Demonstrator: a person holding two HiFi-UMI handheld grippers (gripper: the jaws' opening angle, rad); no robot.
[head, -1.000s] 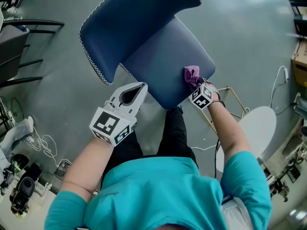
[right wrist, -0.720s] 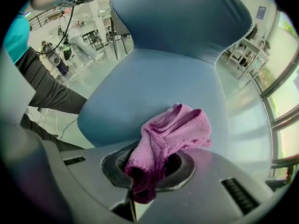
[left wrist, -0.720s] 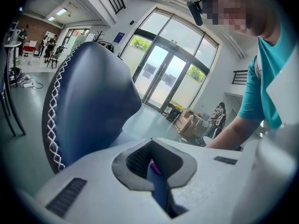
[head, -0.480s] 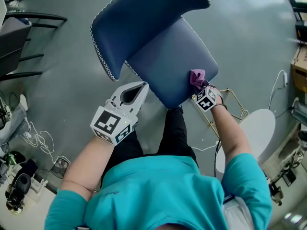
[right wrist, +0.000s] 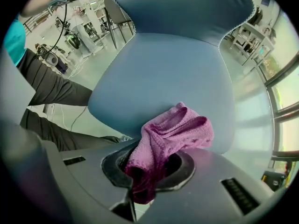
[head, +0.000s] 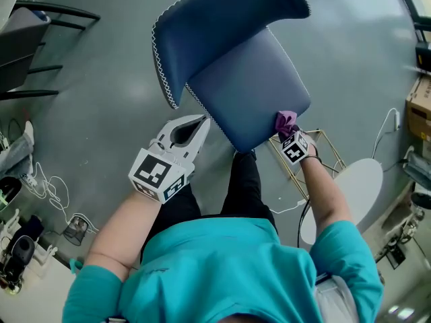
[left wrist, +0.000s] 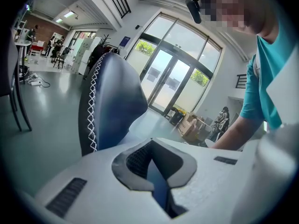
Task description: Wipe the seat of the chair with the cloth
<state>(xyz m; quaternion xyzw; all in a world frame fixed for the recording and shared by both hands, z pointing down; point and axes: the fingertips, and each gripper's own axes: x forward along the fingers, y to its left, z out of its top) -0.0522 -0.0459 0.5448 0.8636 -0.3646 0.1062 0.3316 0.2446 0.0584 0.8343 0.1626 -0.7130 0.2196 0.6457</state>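
A grey polished floor [head: 101, 133] fills most of the head view, and on it stands a blue upholstered chair [head: 222, 32] whose curved backrest is edged with white zigzag stitching. Its seat [head: 252, 89] is a paler blue and tilts across the upper middle of the view, with the front edge turned toward the person. The person, in a teal shirt [head: 222, 268] and dark trousers, stands just in front of that edge. A white round top [head: 357, 187] lies on the floor to the person's right, with a thin brass-coloured wire frame [head: 326, 143] between it and the chair. Loose white cables [head: 54, 187] trail over the floor at the far left. The left hand-held gripper [head: 201, 121] hangs in the air off the seat's front left side, near the stitched edge but apart from it. In its own view the jaws are drawn together with only a thin slit between them and nothing in their grip, and the backrest rises beyond them. The right hand-held gripper [head: 288, 132] is at the seat's front right corner, its jaws clamped on a bunched pink knitted cloth [head: 285, 121]. In the right gripper view the cloth spills forward out of the jaws and its folded end rests on the seat close to the front edge.
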